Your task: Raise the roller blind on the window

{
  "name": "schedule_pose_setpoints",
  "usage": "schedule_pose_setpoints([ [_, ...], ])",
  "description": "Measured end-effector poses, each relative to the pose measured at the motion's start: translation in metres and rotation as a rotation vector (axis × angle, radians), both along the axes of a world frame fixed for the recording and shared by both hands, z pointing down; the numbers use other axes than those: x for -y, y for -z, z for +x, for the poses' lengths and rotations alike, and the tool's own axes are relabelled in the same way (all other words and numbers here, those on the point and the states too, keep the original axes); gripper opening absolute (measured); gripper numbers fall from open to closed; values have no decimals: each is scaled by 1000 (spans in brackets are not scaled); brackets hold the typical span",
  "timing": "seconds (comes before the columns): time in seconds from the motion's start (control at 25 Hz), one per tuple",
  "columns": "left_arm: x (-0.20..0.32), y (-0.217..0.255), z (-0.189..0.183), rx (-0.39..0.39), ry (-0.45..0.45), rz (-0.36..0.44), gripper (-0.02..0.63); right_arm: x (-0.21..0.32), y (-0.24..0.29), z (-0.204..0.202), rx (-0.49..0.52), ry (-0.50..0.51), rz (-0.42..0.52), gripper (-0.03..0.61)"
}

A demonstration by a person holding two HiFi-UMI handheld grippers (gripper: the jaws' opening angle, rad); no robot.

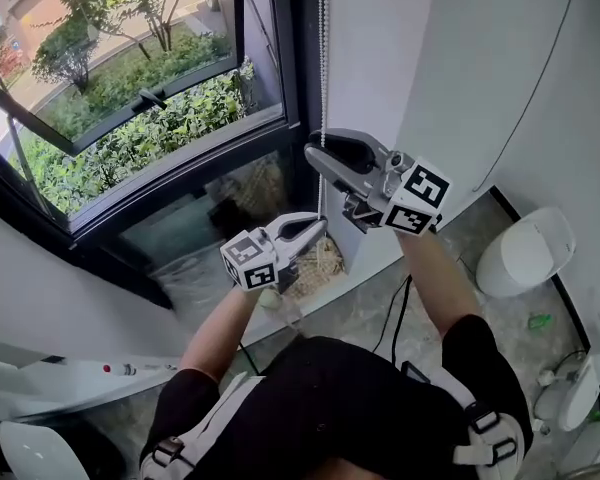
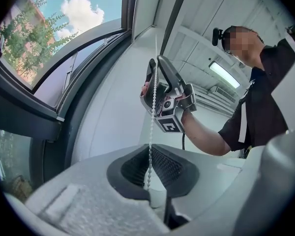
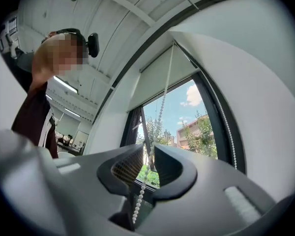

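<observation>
**Bead chain (image 1: 324, 48) of roller blind (image 3: 160, 82), hanging at the right edge of the window (image 1: 130, 118).**

Blind fabric covers only the window's top, so raising seems well along. Left claw (image 1: 315, 226) is lower on the chain and clenched on it, probably to keep the strand taut and stop it slipping back. Right claw (image 1: 315, 153) is higher on the same strand, jaws parted around the beads without pinching them, apparently placed for the next downward pull.

left gripper (image 2: 150, 180) clamped on bead chain (image 2: 151, 124), right gripper (image 2: 156, 68) higher up the chain, window (image 2: 54, 58) left
</observation>
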State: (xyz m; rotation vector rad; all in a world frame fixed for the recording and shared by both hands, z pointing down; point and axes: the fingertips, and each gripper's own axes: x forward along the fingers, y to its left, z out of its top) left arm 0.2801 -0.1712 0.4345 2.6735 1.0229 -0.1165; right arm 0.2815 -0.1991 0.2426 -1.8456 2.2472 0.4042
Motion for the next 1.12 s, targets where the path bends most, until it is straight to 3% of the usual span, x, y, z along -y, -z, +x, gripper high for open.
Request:
schedule_pose_setpoints([
  [0.04,2,0,-1,1,2,0,15,0,0,3,21,-5,4,33],
  [0.36,-2,-15,2,28,-8,15,15,-3,-13,8,29,-72,13,17],
  [0.48,-8,-62,9,148,-15,59,15,1,-58,5,13,-95,-78,17],
  [0.64,-16,-151,2,356,-46,137,20,-2,-152,14,91,-124,-225,15],
  [0.68,-18,-167,-3,386,-59,168,33,-4,-172,16,99,-133,-262,15],
  [0.76,-20,-181,-13,410,-87,200,125,-11,-198,19,96,-146,-314,15],
  [0.92,1,-151,-13,334,-66,184,143,-18,-202,18,58,-146,-345,15],
  [1.12,35,-44,1,125,-16,101,152,-21,-201,19,77,-147,-341,15],
])
